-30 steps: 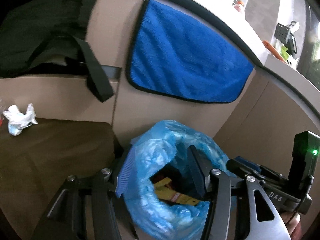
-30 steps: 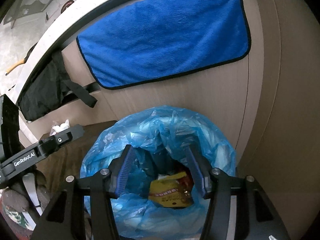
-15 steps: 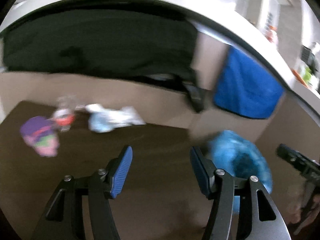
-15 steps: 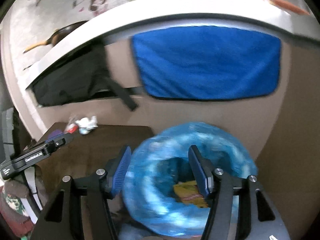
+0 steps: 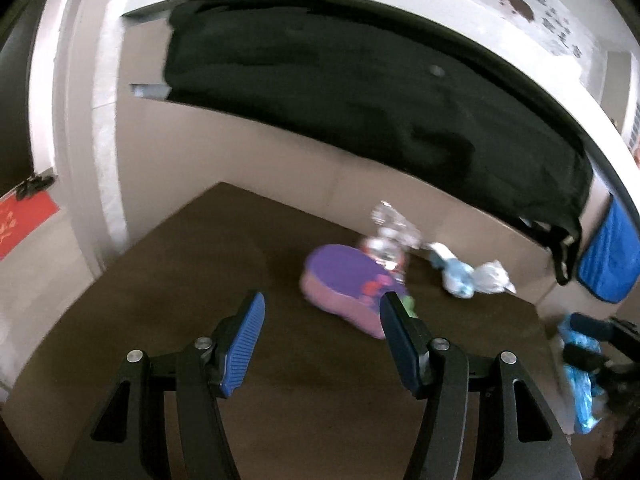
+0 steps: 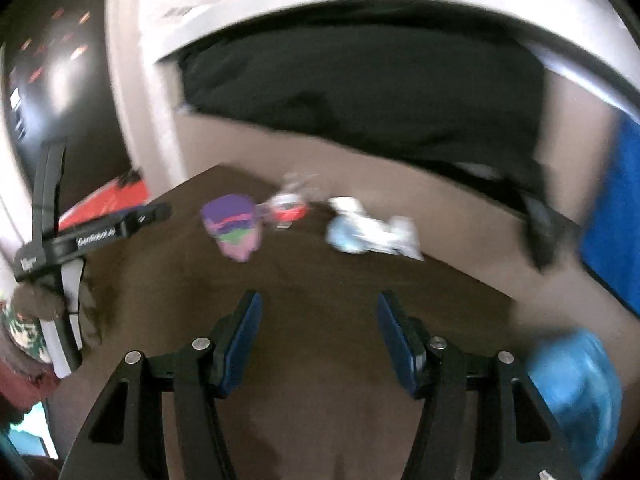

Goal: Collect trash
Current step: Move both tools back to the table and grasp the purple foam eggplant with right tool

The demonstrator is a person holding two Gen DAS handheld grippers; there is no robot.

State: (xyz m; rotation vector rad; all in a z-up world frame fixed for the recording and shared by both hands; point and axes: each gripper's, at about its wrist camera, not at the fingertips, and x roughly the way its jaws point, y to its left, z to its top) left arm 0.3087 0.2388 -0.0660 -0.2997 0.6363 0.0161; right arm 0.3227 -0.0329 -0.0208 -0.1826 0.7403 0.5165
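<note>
Left gripper (image 5: 320, 336) and right gripper (image 6: 318, 334) both parted, empty — blurred purple packet (image 5: 344, 284), probably crinkly, could slide off table (image 5: 160, 300) if nudged.

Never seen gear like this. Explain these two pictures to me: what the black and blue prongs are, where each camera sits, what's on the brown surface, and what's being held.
No robot here: a person carries a handheld two-finger gripper in each hand, each with a fisheye camera looking along its fingers. One picture looks past the left gripper, the other past the right gripper. Both stand open and hold nothing. On the brown tabletop lie a purple packet, a crinkly clear wrapper with red and a crumpled white and pale blue wad. The blue trash bag waits at the right. Both pictures are blurred.
</note>
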